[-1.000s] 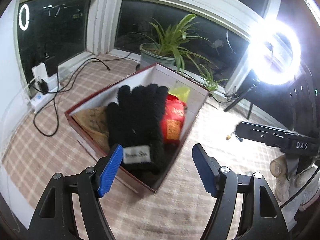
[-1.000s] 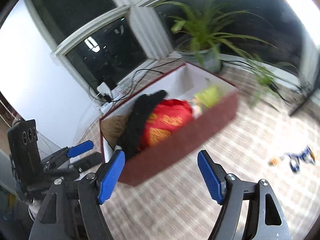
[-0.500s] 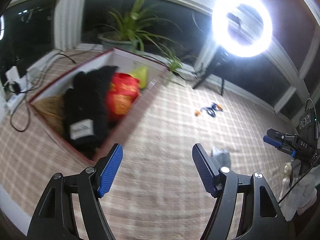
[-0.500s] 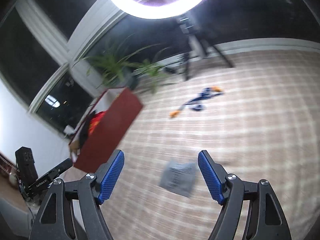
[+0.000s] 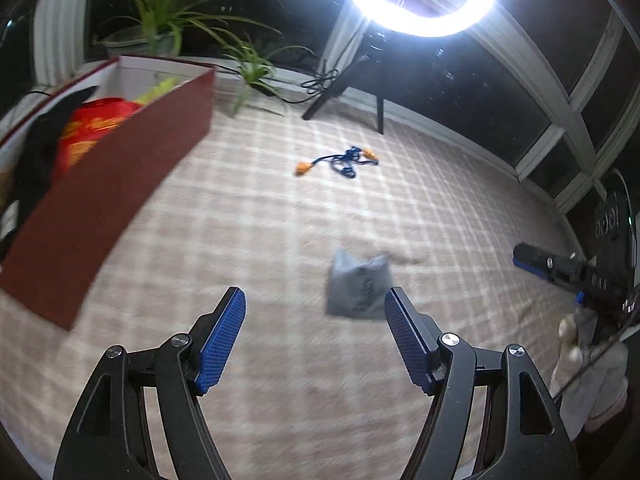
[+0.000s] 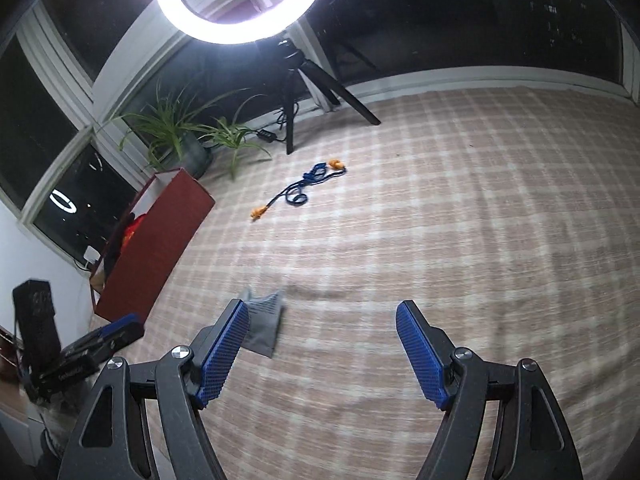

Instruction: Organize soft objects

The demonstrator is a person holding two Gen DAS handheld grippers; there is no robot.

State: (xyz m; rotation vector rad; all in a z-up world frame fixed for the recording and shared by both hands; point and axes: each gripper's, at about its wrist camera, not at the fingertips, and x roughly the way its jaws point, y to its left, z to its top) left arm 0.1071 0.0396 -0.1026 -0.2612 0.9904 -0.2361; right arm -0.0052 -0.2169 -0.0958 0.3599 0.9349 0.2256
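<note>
A small grey pouch (image 5: 359,288) lies flat on the checked cloth (image 5: 280,240), just ahead of the left gripper (image 5: 316,340) and nearer its right-hand finger than its left; in the right wrist view the same pouch (image 6: 264,326) sits beside the inner finger of the right gripper (image 6: 322,350), partly hidden by it. Both grippers hang above the cloth with jaws spread wide and nothing between them. Since the pouch sits off-centre for each, a straight descent would likely catch only a corner, and thin, limp fabric could slip out or fold as the jaws close. Pressing too low risks pinching the cloth along with it and dragging a wrinkle. With both grippers near the one pouch, they could also knock together. Farther off, a blue cord with orange ends (image 5: 340,160) lies loosely tangled; lifted by a single strand it may trail and snag. The red box (image 5: 104,184) to the left already holds a red item (image 5: 94,128) and something black (image 5: 36,152), piled close to the rim, so a careless drop could land on the edge and slide out.
</note>
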